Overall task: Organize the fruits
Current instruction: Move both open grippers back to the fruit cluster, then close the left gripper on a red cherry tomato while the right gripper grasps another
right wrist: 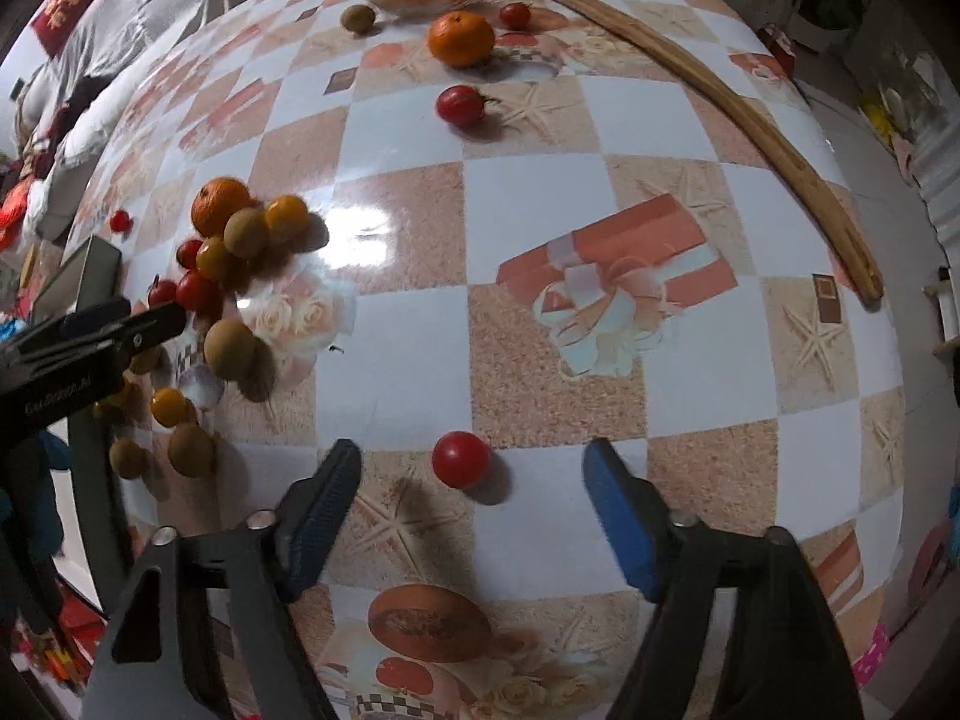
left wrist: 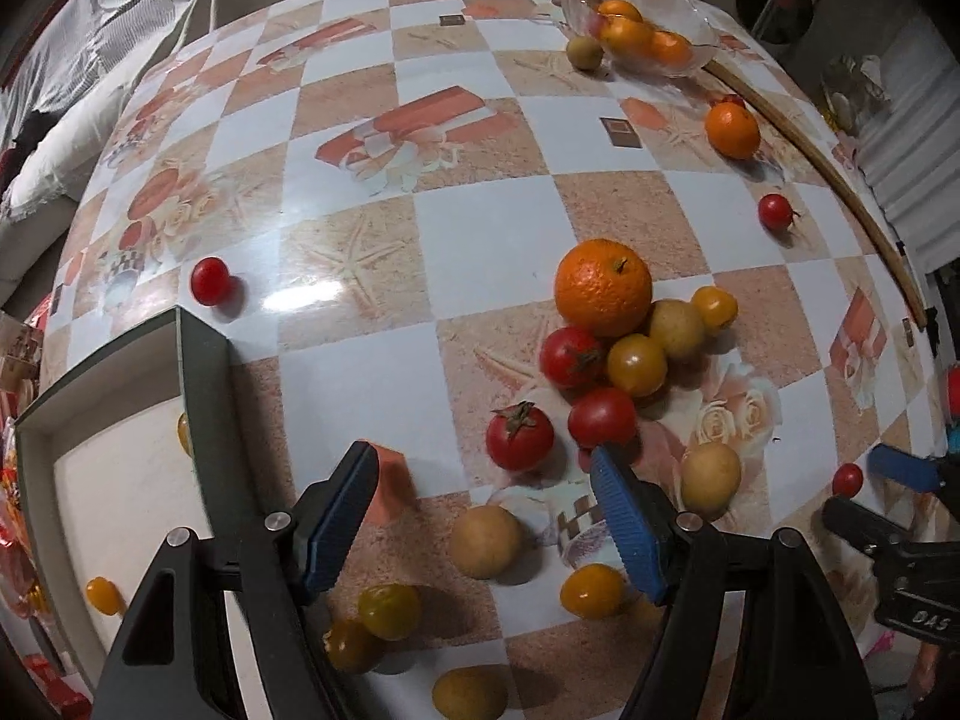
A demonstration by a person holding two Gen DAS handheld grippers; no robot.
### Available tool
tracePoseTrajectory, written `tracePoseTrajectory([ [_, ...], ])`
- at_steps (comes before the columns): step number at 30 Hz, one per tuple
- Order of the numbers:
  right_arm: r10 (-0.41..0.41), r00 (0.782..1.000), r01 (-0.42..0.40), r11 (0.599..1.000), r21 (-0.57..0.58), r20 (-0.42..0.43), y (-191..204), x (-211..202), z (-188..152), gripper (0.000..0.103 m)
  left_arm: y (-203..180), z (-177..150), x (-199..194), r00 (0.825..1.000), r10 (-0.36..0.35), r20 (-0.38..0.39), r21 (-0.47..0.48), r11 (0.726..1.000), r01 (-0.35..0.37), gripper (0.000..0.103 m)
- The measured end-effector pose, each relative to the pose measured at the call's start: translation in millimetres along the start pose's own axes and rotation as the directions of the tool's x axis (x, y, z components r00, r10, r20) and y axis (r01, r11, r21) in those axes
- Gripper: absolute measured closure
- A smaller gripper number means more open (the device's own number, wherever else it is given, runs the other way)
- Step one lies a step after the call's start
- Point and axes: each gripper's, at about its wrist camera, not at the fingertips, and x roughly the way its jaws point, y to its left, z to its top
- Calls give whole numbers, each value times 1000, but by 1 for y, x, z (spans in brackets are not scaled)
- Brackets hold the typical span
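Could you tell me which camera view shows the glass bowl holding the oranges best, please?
The left wrist view: the glass bowl sits whole at the table's far edge, rim and oranges clear. In the right wrist view, the picture's top edge crops its far rim.

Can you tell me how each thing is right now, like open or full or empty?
Left gripper: jaws open, holding nothing.
Right gripper: jaws open, a red tomato loose between them.
Glass bowl: holds oranges.
Box: open, a few small yellow fruits inside.
Big orange: on the table, leaning against the fruit pile.
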Motion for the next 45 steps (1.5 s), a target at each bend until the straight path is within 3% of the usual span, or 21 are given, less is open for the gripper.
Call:
tracePoseTrajectory([
  [4,2,1000,-2,1000,-5,-6,3,5,0,33,-3,0,2,1000,-23,-5,19,1000,23,29],
  [6,-3,1000,3,1000,-9,0,4,5,-1,36,-3,0,2,999,-41,-11,20,999,41,36],
  [19,-63,998,65,997,-47,25,6,2,-7,57,-6,2,1,999,-34,-3,120,992,34,36],
  [22,-73,997,74,996,-44,29,2,-1,-9,69,-14,2,3,999,-47,3,142,989,46,41],
  [24,-67,997,68,997,-41,32,0,-3,-9,82,-17,2,2,998,-59,9,153,987,57,50],
  [27,-45,999,45,999,-19,27,-4,-4,-10,82,-21,2,1,996,-89,14,164,983,86,63],
  [31,-7,1000,7,1000,16,18,-8,-5,-11,82,-21,2,1,993,-112,26,167,980,106,72],
  [32,-3,1000,3,1000,22,16,-9,-6,-12,82,-19,3,0,993,-114,28,159,981,108,81],
  [33,-2,1000,2,1000,23,15,-9,-5,-11,82,-15,3,-1,992,-123,26,150,982,118,83],
  [45,5,1000,-5,1000,29,11,-12,-4,-13,82,-10,-1,-3,990,-136,30,133,982,131,83],
])
